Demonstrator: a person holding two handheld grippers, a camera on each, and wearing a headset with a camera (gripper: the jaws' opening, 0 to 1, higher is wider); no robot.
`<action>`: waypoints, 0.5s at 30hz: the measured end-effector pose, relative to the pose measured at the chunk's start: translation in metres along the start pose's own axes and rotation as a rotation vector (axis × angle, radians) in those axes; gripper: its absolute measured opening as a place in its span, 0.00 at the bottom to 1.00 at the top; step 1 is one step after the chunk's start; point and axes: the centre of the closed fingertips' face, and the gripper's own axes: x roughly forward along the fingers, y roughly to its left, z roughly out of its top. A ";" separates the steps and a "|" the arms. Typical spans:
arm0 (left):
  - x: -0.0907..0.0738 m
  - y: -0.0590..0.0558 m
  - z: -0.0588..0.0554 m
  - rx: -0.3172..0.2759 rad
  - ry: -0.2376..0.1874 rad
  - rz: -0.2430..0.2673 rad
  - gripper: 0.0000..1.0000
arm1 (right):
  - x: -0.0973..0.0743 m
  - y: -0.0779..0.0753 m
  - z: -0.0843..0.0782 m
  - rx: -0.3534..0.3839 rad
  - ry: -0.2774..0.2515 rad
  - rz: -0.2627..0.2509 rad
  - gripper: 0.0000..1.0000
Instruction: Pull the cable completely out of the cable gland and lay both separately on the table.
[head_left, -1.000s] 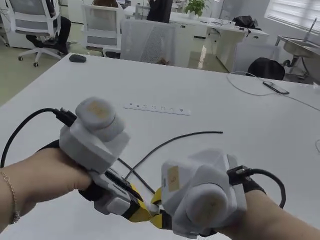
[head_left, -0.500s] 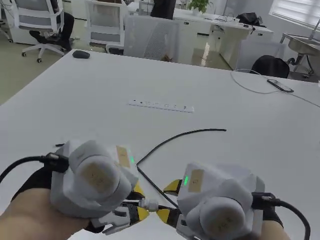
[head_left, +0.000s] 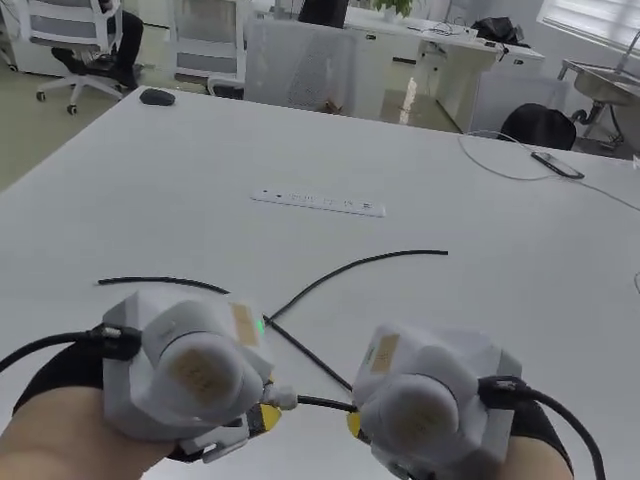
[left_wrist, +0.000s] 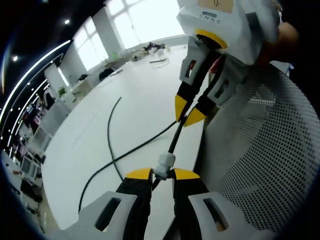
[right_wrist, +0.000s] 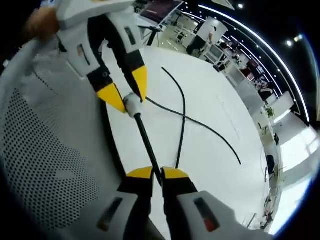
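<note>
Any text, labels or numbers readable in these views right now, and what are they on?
Nothing reads for sure.
Small print on the white housing of the right gripper, left gripper view: too blurred.
Tan stickers on the left gripper and the right gripper, head view: too blurred.
Marks on the power strip: too small.
</note>
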 end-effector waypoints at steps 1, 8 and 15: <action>-0.001 0.001 -0.001 -0.009 0.001 0.002 0.16 | 0.000 -0.002 -0.004 0.010 0.017 -0.007 0.05; 0.001 -0.004 0.002 0.010 -0.002 -0.005 0.16 | 0.002 0.009 0.013 -0.009 -0.052 0.031 0.28; 0.005 -0.018 0.013 0.104 -0.024 -0.038 0.16 | -0.017 0.031 0.059 -0.131 -0.286 0.099 0.18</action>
